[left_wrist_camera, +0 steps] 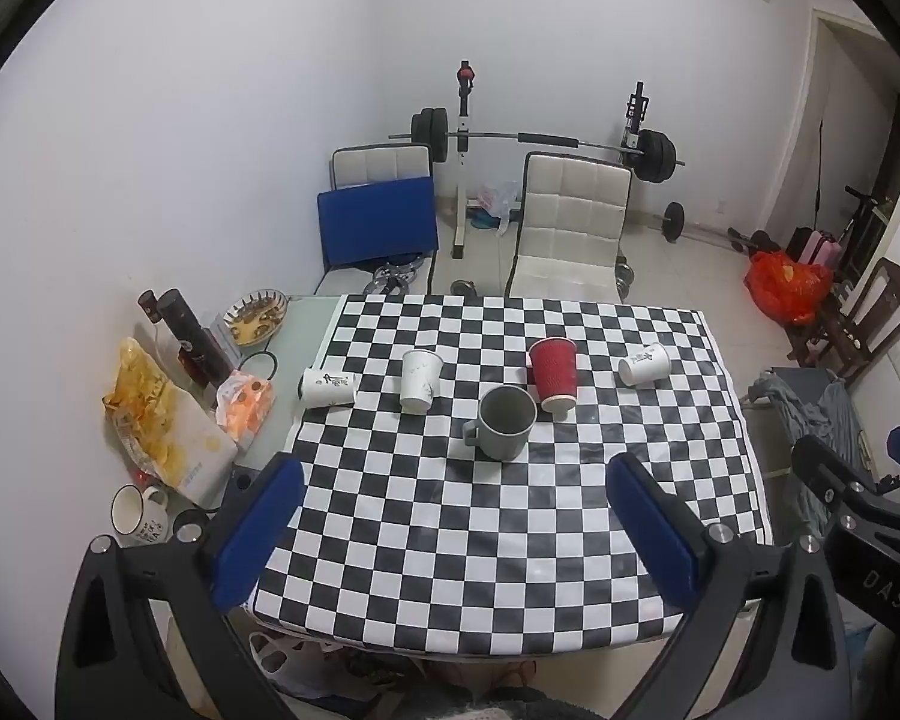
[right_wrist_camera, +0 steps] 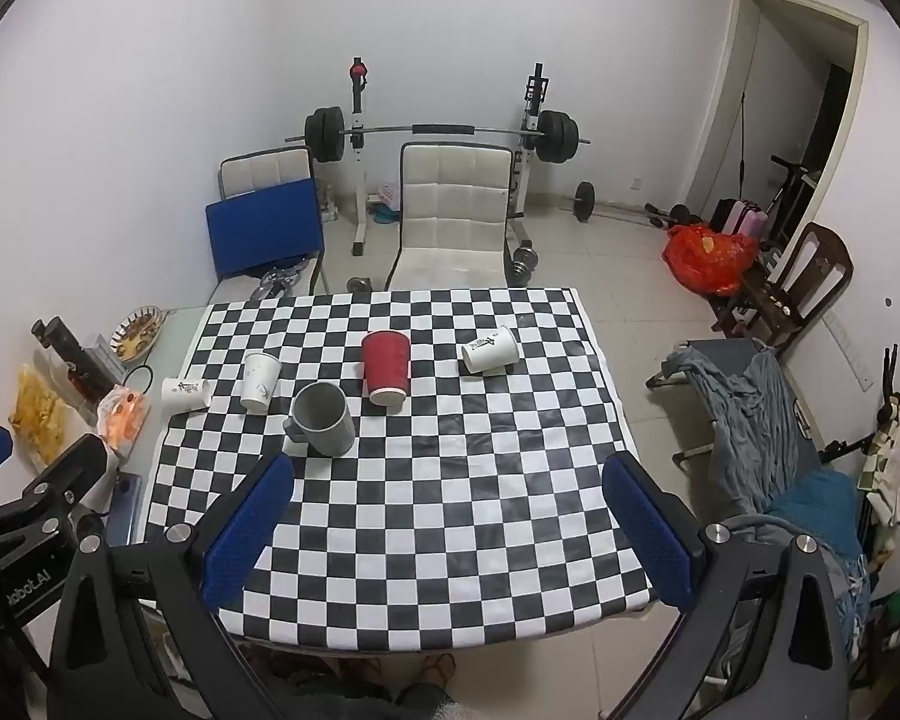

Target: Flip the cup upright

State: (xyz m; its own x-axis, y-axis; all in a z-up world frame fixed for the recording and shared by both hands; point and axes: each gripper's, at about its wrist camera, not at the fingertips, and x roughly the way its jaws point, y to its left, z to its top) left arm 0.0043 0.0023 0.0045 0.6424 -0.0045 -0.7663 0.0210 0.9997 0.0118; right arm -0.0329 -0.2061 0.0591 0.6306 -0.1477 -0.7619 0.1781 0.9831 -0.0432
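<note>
Now both grippers, left gripper [left_wrist_camera: 450, 525] and right gripper [right_wrist_camera: 447, 525], are hovering released; the paper cup [right_wrist_camera: 489, 350] is lying at 1 o'clock, needing a mid-wall pinch.

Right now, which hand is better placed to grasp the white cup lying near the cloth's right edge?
Probably the right. The right gripper is open, and the tipped cup lies almost straight ahead of it. From the left gripper, also open, it sits far right, beyond the red cup.

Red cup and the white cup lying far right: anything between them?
Nothing: only bare checkered cloth separates the red cup from the tipped white cup, clearest in the right wrist view.
</note>
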